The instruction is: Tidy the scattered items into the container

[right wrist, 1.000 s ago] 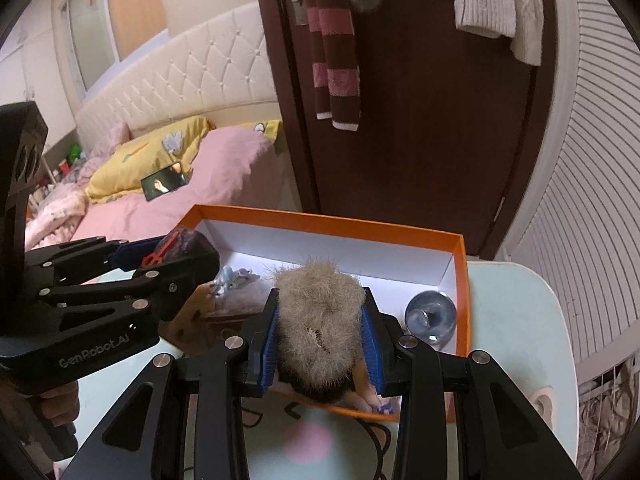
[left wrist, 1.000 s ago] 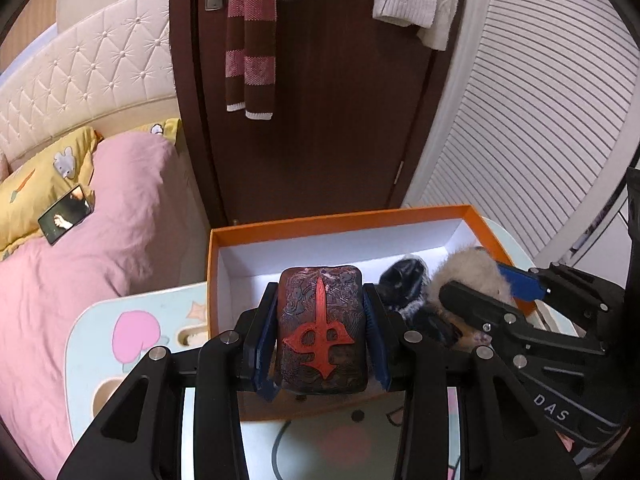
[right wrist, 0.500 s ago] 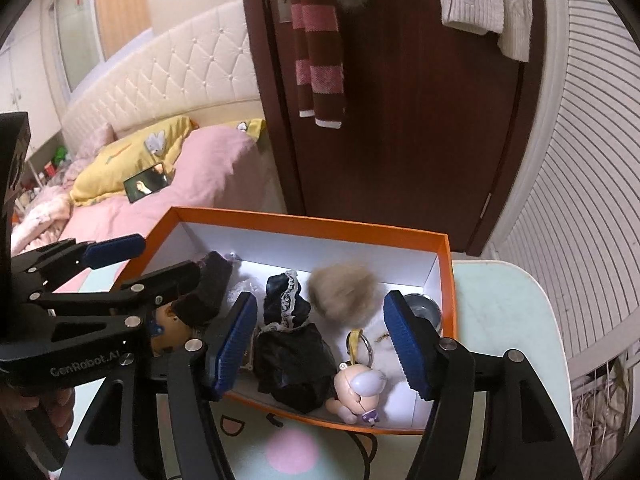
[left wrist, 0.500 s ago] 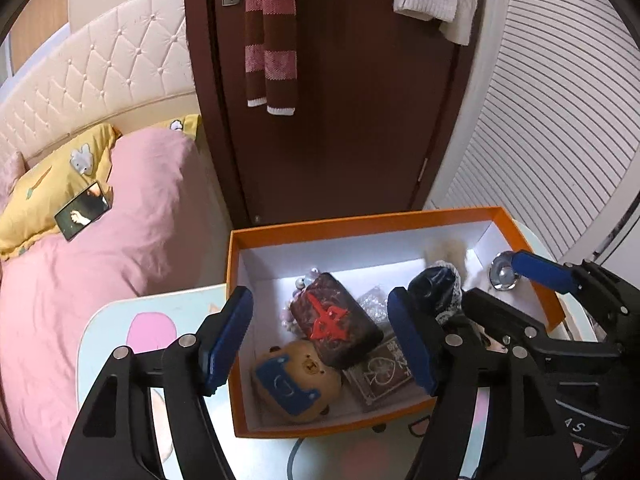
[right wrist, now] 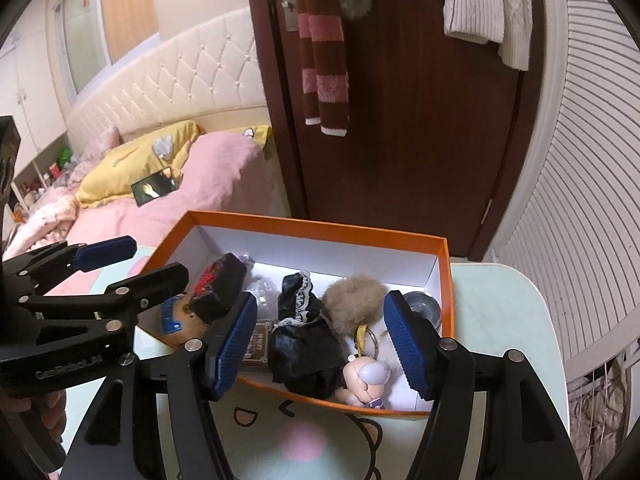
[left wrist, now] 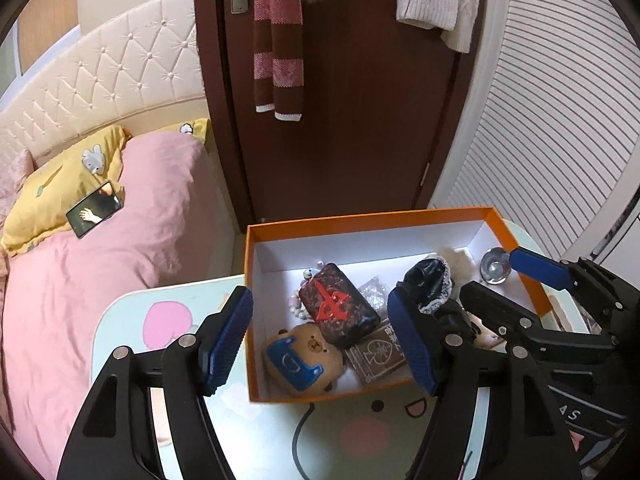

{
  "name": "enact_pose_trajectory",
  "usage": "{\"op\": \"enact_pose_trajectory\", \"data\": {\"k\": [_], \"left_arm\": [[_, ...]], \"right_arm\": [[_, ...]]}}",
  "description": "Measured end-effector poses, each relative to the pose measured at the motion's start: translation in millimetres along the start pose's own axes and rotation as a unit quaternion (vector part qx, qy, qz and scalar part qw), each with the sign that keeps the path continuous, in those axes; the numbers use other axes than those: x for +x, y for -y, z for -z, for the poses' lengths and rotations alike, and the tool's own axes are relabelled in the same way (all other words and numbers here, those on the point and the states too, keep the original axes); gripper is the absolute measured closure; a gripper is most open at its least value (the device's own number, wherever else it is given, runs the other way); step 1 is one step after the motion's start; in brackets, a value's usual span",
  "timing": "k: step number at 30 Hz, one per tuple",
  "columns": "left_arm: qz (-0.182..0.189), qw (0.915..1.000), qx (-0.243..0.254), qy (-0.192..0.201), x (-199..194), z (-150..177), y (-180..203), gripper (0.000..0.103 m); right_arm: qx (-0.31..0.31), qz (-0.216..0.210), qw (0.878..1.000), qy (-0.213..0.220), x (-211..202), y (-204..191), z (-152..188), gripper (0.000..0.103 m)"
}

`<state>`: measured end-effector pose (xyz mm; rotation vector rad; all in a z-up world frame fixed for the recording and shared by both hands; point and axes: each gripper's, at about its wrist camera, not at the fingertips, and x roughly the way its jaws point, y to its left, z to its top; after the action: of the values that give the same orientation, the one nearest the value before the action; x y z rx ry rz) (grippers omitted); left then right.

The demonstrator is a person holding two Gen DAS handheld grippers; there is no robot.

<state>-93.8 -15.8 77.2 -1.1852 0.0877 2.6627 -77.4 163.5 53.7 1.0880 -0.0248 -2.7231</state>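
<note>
Because both loads now lie inside the orange box (left wrist: 362,218), the left gripper (left wrist: 320,340) and right gripper (right wrist: 320,344) hang wide and empty above it; a second ago they clamped the dark red-marked case (left wrist: 338,310) and the fur pompom (right wrist: 354,300).

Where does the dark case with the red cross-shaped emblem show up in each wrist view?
Left wrist: the dark case lies inside the orange box, between the open fingers of the left gripper, leaning on the bear plush.
Right wrist: it sits at the box's left end, seen edge-on, partly behind the left gripper's finger.
Shared landmark: the orange box rim.
</note>
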Motion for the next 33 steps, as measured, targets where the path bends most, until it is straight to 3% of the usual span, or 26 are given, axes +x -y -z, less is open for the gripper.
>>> {"op": "enact_pose_trajectory", "data": {"k": [9,15,19,23,26,28,31,32,33], "left_arm": [[-0.009,0.9998,-0.016,0.01,-30.7,22.3,-5.4,0.033],[-0.012,0.9996,-0.025,-0.007,-37.2,54.5,-7.5,0.033],[-0.025,0.9986,-0.04,-0.024,-32.4,82.4,-7.1,0.033],[-0.026,0.9943,-0.079,-0.067,-13.4,111.2,-10.3,0.033],[-0.051,0.9925,-0.082,-0.075,-4.7,124.7,-12.0,0.033],[-0.075,0.9919,-0.076,-0.069,-2.7,129.6,-12.7,0.023],[-0.082,0.9925,-0.072,-0.053,-0.8,133.9,-14.8,0.013],[-0.082,0.9924,-0.074,-0.055,1.0,135.7,-15.8,0.001],[-0.083,0.9919,-0.077,-0.059,3.2,136.8,-16.2,0.0]], "right_arm": [[-0.011,-0.003,1.0,0.013,-26.9,-12.1,7.5,0.036],[-0.012,-0.005,1.0,0.003,-40.4,-20.9,31.6,0.034],[-0.007,-0.006,1.0,-0.015,-43.2,-21.8,54.7,0.029],[0.006,-0.001,0.999,-0.053,-33.4,-18.7,82.8,0.026],[0.021,0.001,0.996,-0.086,-21.9,-14.8,102.0,0.026],[0.022,0.009,0.995,-0.095,-17.0,-13.6,108.8,0.026],[0.009,0.038,0.995,-0.091,-12.4,-15.3,114.7,0.009],[0.006,0.043,0.995,-0.089,-11.3,-16.3,115.8,0.004],[0.005,0.046,0.995,-0.087,-10.7,-16.8,117.1,0.003]]}}
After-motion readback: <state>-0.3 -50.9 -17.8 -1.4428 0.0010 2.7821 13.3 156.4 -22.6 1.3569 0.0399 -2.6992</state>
